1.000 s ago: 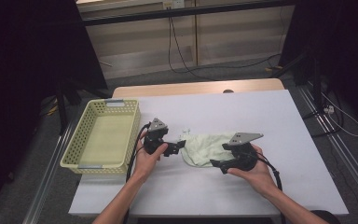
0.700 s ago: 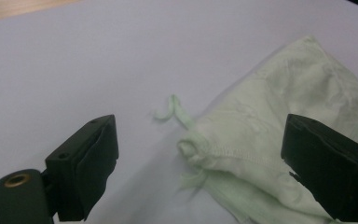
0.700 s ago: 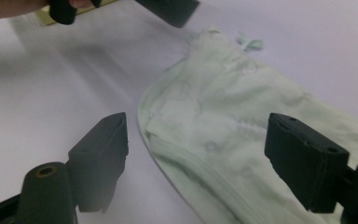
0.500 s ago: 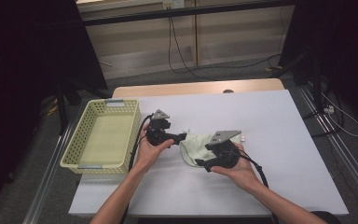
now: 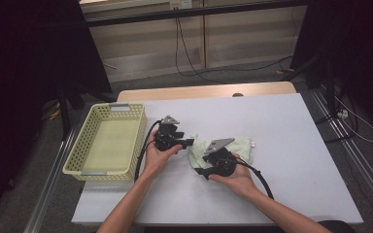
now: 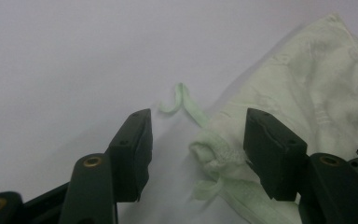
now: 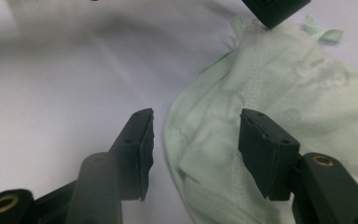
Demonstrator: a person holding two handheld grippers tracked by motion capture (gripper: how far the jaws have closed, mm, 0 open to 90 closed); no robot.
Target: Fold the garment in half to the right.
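Now the left claw (image 6: 196, 140) stands released, its jaws having just been closing, with a rolled corner of the pale green cloth (image 6: 317, 88) and its drawstring between them, untouched. Beyond it the cloth spreads to the right on the table (image 5: 291, 126). Likewise the right claw (image 7: 193, 149), also just closing, straddles the cloth's folded edge without pressing it.

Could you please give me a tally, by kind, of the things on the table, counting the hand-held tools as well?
Pale green cloth: 1
Yellow basket: 1
Black hand-held tools: 2, the left tool and the right tool
Total: 4
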